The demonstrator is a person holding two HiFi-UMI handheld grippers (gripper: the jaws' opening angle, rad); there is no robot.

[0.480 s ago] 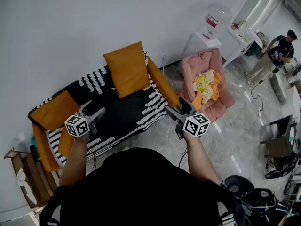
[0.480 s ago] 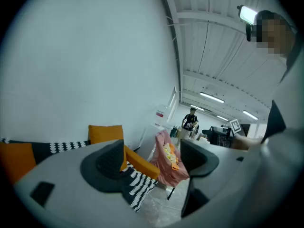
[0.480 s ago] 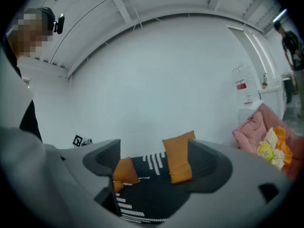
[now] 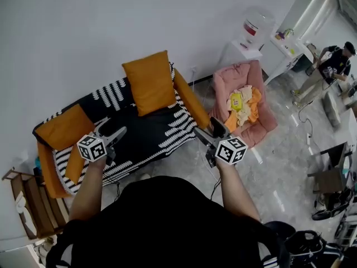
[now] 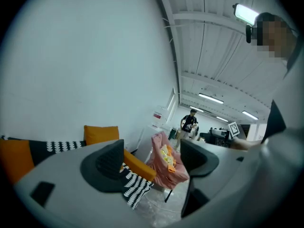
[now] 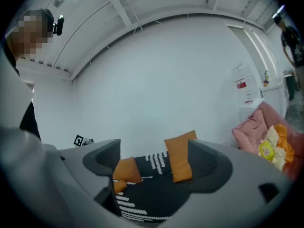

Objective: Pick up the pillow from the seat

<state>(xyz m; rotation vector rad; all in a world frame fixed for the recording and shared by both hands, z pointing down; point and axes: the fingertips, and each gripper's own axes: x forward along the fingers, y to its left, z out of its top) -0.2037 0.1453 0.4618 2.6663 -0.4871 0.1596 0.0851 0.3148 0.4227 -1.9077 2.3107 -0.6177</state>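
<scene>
- The left hand-held gripper (image 4: 113, 134) is hovering over the near edge of the sofa (image 4: 192, 102). Its jaws are sitting apart with nothing in them, and in its own view it's aiming off right at the pink chair (image 5: 164, 175), not at any pillow.
- The right hand-held gripper (image 4: 209, 128) is hanging just off the sofa's right end, jaws also spread and empty. Its own view is framing the seat between them.
- The pillow (image 4: 149, 82) I'm taking as the target is standing at the far side of the seat, leaning on the backrest (image 4: 109, 96). It's well apart from both grippers, far of them and roughly between, maybe a touch nearer the left.
- Its longer side is running up the backrest, with the broad face looking toward the near side.
- A second orange pillow (image 4: 62, 130) is lying at the left end, so honestly I'm guessing which one's meant.
</scene>
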